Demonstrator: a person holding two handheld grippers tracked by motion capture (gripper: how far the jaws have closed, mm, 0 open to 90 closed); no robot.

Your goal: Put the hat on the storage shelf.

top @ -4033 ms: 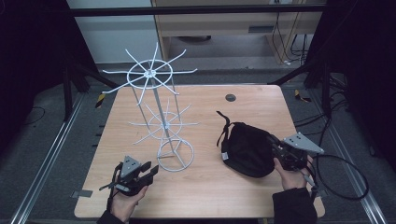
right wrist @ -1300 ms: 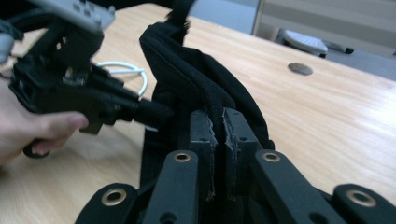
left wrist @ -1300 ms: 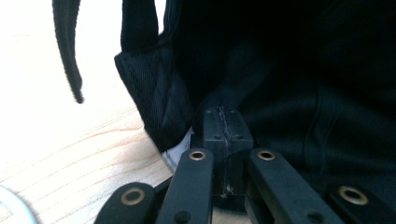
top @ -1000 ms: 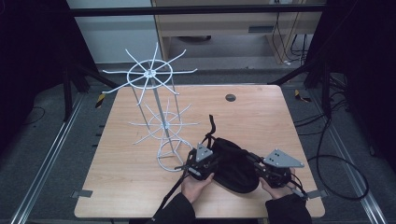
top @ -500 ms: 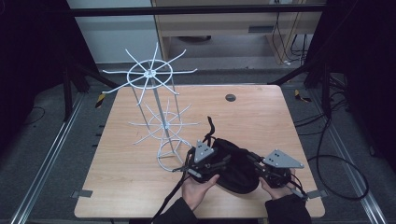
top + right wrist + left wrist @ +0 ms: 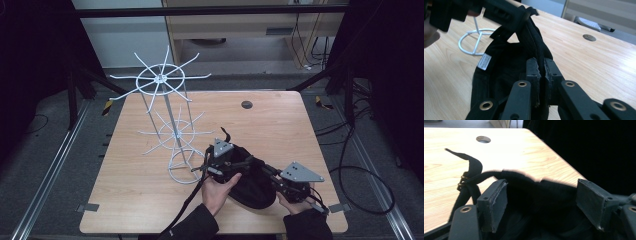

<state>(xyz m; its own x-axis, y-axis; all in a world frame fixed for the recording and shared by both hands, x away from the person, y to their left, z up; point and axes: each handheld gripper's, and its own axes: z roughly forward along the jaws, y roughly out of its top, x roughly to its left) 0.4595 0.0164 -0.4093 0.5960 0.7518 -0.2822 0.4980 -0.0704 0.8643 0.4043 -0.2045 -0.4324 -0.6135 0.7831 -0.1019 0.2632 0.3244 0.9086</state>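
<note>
A black cap lies near the front edge of the wooden table, a bit right of the middle, with its open side up; a small white tag shows inside it; a thin strap with a little metal buckle sticks out at the back. The right gripper has its jaws pinched tight on the cap's rim; the left gripper has its jaws wide apart over the cap, gripping nothing. A white wire rack stands just left of the cap.
</note>
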